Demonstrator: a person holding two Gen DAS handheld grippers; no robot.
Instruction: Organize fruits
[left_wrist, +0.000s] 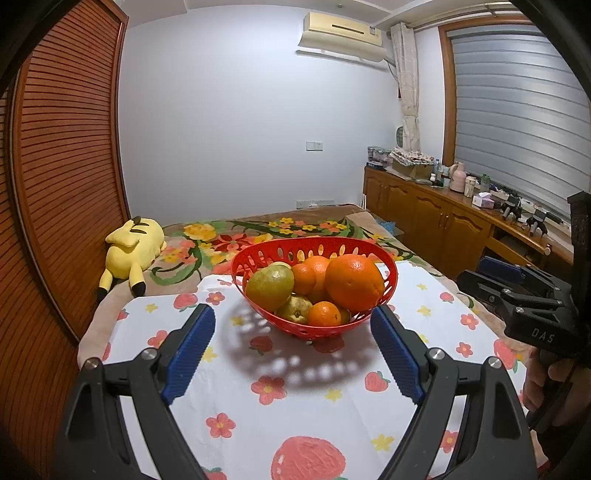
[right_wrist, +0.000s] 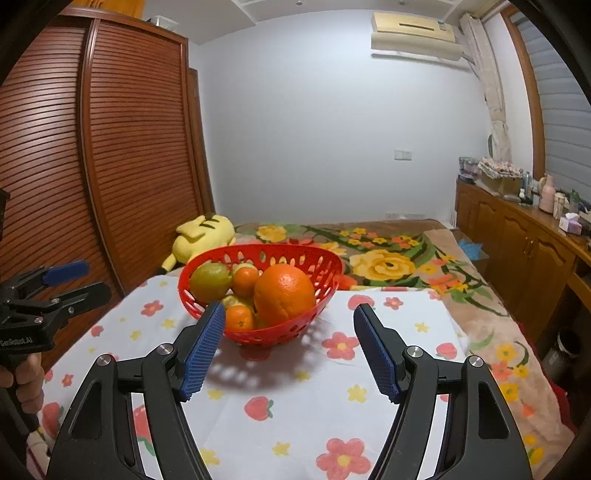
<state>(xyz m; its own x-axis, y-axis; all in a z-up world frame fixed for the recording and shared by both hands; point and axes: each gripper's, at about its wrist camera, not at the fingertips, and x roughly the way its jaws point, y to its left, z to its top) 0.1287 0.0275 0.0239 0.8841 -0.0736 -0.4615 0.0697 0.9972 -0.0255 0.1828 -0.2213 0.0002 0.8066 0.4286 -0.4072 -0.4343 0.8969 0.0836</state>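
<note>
I have both tools pointed at the red perforated plastic basket (left_wrist: 314, 291), which sits on the white cloth printed with strawberries and flowers (left_wrist: 258, 417). My left tool (left_wrist: 293, 325) stands with its blue ribbed pads (left_wrist: 190, 354) wide apart and nothing between them; the basket lies just beyond the tips, not touched. My right tool (right_wrist: 289, 319) is likewise spread, empty, with its left pad (right_wrist: 203, 354) overlapping the basket's near rim in the right wrist view; I cannot tell whether it touches.

All the fruit is in the basket. A large orange (left_wrist: 354, 282) rests on the right side, a second orange (left_wrist: 308, 275) just behind it, and a small mandarin (left_wrist: 324, 314) at the front. A big green pear (left_wrist: 269, 286) leans on the left rim, with a smaller yellowish pear (left_wrist: 295, 312) low beneath it.

Behind the cloth lies a floral blanket (right_wrist: 388, 258) and a yellow plush toy (left_wrist: 129, 254) near the brown louvred wardrobe (left_wrist: 62, 166).
</note>
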